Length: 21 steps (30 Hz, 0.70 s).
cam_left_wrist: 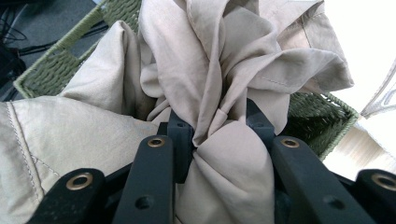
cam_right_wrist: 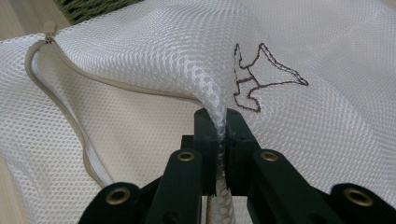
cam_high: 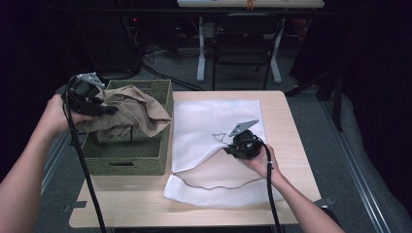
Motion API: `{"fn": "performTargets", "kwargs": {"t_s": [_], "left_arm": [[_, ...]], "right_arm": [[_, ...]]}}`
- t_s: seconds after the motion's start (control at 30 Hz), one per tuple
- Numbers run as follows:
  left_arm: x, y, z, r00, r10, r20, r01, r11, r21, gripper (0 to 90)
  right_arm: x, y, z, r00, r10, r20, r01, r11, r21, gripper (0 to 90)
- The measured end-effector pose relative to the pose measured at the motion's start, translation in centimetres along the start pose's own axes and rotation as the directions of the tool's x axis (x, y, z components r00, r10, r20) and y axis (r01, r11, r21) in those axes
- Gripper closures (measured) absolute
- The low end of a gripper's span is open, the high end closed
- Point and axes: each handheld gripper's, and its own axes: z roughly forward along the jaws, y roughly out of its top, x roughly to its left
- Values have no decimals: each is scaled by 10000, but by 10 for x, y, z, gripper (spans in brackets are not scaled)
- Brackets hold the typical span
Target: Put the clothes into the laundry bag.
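The wooden surface [cam_high: 286,121] holds a green woven basket [cam_high: 145,158] on one side and a big white mesh bag [cam_high: 214,121] lying flat beside it. The job looks like moving clothes from the basket into the bag, and it seems to be about halfway. A tan piece of clothing [cam_high: 141,109] is lifted up and hangs over the basket's rim, but it is not in the bag yet. The left gripper [cam_left_wrist: 215,126] is squeezed tight on a bunch of that tan cloth. The right gripper [cam_right_wrist: 219,123] pinches the top layer of the mesh bag and pulls it up, so the bag's mouth is open along the zipper [cam_right_wrist: 70,116]. A small stitched shape [cam_right_wrist: 261,77] sits on the mesh near that pinch. What is left, I think, is to carry the clothing across, push it inside, and zip the bag shut.
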Motion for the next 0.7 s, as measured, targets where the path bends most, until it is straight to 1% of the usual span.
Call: {"fn": "performTargets", "kwargs": {"t_s": [0.07, 0.1, 0.2, 0.23, 0.4, 0.47, 0.53, 0.57, 0.63, 0.7], "left_arm": [[-1, 0, -1, 10000, -78, 30, 78, 9999, -68, 707], [-1, 1, -3, 10000, 24, -17, -24, 10000, -46, 707], [-3, 3, -10, 10000, 52, 45, -52, 9999, -101, 707], [-3, 3, -10, 10000, 52, 45, -52, 9999, -101, 707], [-7, 5, -19, 10000, 88, 12, -87, 9992, -382, 707], [-9, 6, -21, 9998, 175, 8, -174, 9992, -370, 707], [-10, 6, -21, 9999, 121, 48, -119, 9993, -368, 707], [-11, 7, -22, 9997, 235, 10, -235, 9992, -337, 707], [-13, 8, -23, 9997, 225, 39, -224, 9991, -348, 707], [-15, 10, -26, 9994, 343, 30, -341, 9986, -397, 707]], "right_arm": [[0, 0, 0, 10000, 11, -3, -11, 10000, 1, 856], [0, 0, 0, 10000, 17, -8, -17, 10000, 9, 856], [0, 0, 0, 10000, 33, -12, -33, 10000, 7, 856], [0, 0, 0, 10000, 34, -21, -34, 10000, 9, 856], [0, 0, 0, 10000, 42, -17, -42, 10000, -6, 856], [-1, 0, -1, 10000, 82, -25, -82, 10000, -5, 856], [-1, 0, -1, 10000, 85, -39, -85, 10000, -14, 856], [-1, 0, -1, 10000, 85, -38, -85, 10000, 0, 856], [-1, 0, -1, 9999, 90, -53, -90, 10000, -13, 856], [-1, 0, -1, 9999, 91, -70, -91, 10000, -13, 856]]}}
